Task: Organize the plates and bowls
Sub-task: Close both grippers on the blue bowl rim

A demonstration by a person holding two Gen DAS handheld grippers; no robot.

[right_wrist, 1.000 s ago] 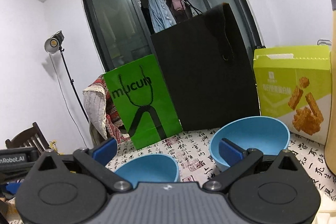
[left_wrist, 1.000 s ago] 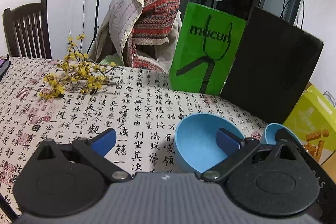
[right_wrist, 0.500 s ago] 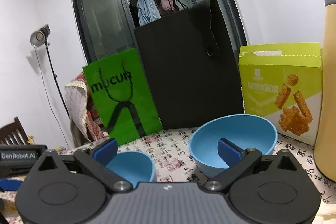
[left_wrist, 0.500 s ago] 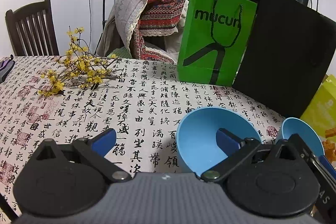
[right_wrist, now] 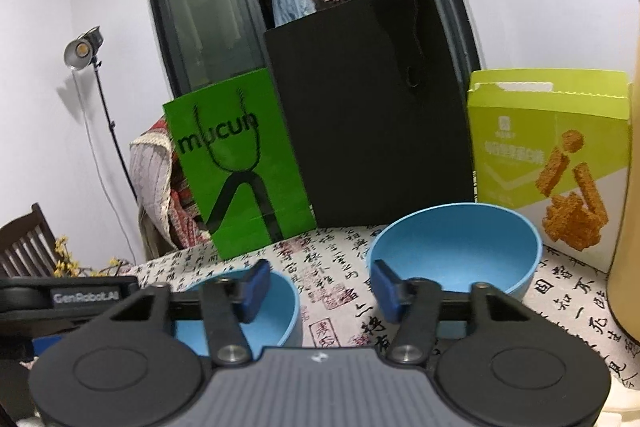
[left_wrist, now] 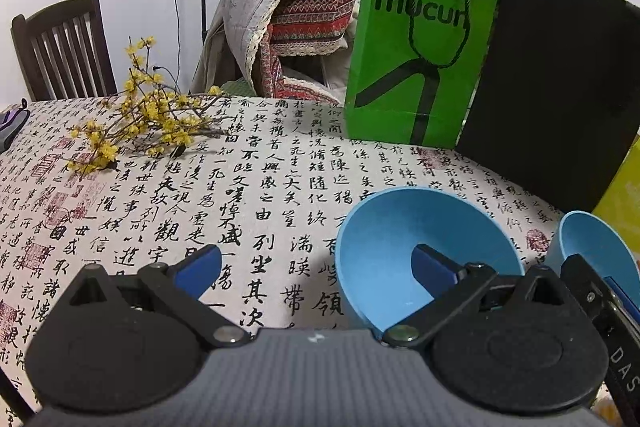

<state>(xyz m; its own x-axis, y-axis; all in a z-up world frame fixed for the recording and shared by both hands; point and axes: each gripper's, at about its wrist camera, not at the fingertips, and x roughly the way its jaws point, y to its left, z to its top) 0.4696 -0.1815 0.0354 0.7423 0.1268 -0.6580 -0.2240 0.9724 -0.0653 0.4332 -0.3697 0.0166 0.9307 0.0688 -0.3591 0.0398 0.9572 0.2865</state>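
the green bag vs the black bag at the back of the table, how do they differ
The green bag is shorter and narrower; the black bag stands taller and wider. The green bag carries printed "mucun" lettering and a dark band; the black bag looks plain. Both stand upright, side by side on the tablecloth.

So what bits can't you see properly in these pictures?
- Left wrist view: the bottom of the left bowl, hidden behind the left tongs.
- Left wrist view: the yellow box, cut off by the right edge.
- Left wrist view: a purple thing, too cut off by the left edge to name.
- Right wrist view: a tall tan thing, cut off by the right edge.
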